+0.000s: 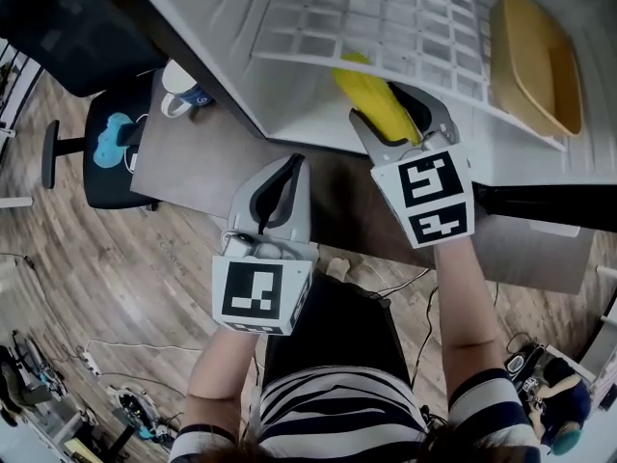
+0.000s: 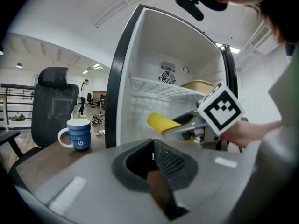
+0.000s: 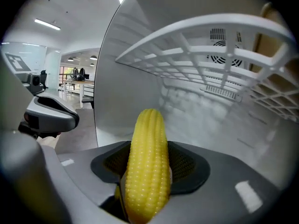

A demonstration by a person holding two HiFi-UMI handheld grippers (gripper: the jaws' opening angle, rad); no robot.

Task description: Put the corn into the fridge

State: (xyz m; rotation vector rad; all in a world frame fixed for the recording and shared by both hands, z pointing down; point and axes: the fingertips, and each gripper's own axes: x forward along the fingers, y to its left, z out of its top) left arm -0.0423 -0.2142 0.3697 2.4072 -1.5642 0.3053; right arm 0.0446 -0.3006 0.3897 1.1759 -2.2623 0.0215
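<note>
A yellow corn cob (image 1: 371, 96) sits lengthwise between the jaws of my right gripper (image 1: 388, 107), which is shut on it. The cob's tip reaches into the open white fridge (image 1: 308, 104), just below the wire shelf (image 1: 386, 17). The right gripper view has the corn (image 3: 147, 167) pointing at the fridge's back wall under the shelf (image 3: 210, 45). My left gripper (image 1: 287, 167) hangs shut and empty to the left, outside the fridge, over the table edge. The left gripper view has the corn (image 2: 161, 122) at the fridge opening.
A tan bowl (image 1: 535, 61) rests on the wire shelf at the right. A blue and white mug (image 1: 180, 92) stands on the wooden table (image 1: 183, 177) left of the fridge. A black office chair (image 1: 111, 148) is beyond the table.
</note>
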